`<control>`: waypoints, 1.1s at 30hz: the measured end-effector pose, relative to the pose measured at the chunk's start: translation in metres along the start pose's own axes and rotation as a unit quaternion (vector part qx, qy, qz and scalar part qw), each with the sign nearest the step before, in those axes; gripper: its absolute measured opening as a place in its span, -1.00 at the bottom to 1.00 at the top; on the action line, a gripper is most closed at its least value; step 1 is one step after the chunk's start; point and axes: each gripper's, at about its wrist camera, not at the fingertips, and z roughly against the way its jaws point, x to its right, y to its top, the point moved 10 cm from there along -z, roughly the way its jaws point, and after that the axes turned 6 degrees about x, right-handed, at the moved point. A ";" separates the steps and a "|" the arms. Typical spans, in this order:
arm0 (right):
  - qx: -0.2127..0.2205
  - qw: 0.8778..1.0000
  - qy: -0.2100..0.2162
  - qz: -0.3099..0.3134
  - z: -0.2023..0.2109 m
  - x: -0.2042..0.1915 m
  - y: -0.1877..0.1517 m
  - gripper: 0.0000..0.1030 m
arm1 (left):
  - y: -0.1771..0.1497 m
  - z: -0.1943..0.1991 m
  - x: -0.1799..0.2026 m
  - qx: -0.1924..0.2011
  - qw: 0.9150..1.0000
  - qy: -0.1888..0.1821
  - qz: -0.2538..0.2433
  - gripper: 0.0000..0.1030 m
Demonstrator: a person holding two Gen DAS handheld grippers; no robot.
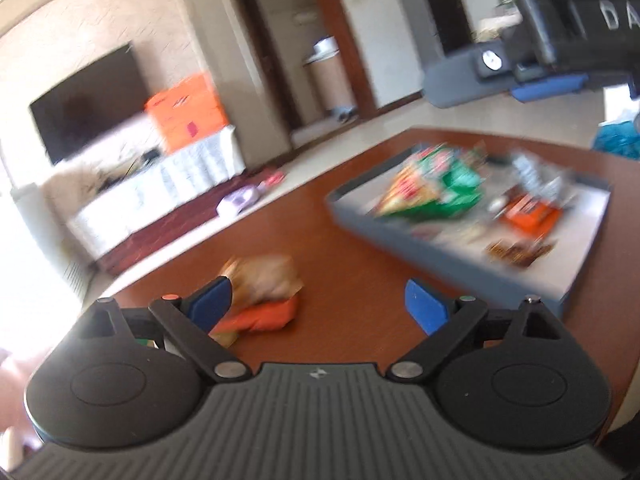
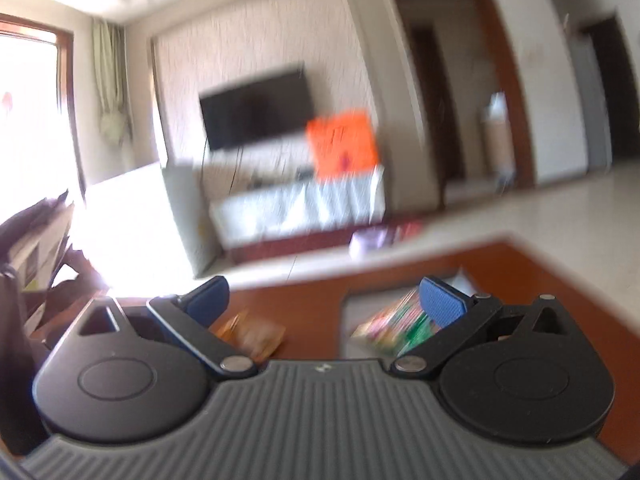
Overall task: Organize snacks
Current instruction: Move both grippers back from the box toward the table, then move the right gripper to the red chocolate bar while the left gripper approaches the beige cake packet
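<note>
Two hand-held grippers, both w/ jaws spread wide and nothing between the blue pads: left hand-held gripper (image 1: 319, 303) low over the table (image 1: 352, 288), right hand-held gripper (image 2: 325, 300) pointed more toward the room. One grey tray (image 1: 440, 258) on the table, holding approx. four snack packs, blurred: one green-and-yellow bag (image 1: 434, 188), one silvery pack (image 1: 540, 180), one orange pack (image 1: 530, 216), one small brown pack (image 1: 520, 252). One orange-and-tan snack bag (image 1: 264, 292) lies alone on the table, apart from the tray, just ahead of the left one's left finger. Bkgd: one TV (image 2: 256, 110), one orange box (image 2: 342, 144).
</note>
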 end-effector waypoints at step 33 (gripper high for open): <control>-0.129 0.990 -0.046 0.044 -0.124 -0.053 -0.064 1.00 | -0.064 -0.068 -0.072 -0.044 0.992 -0.046 0.106 0.86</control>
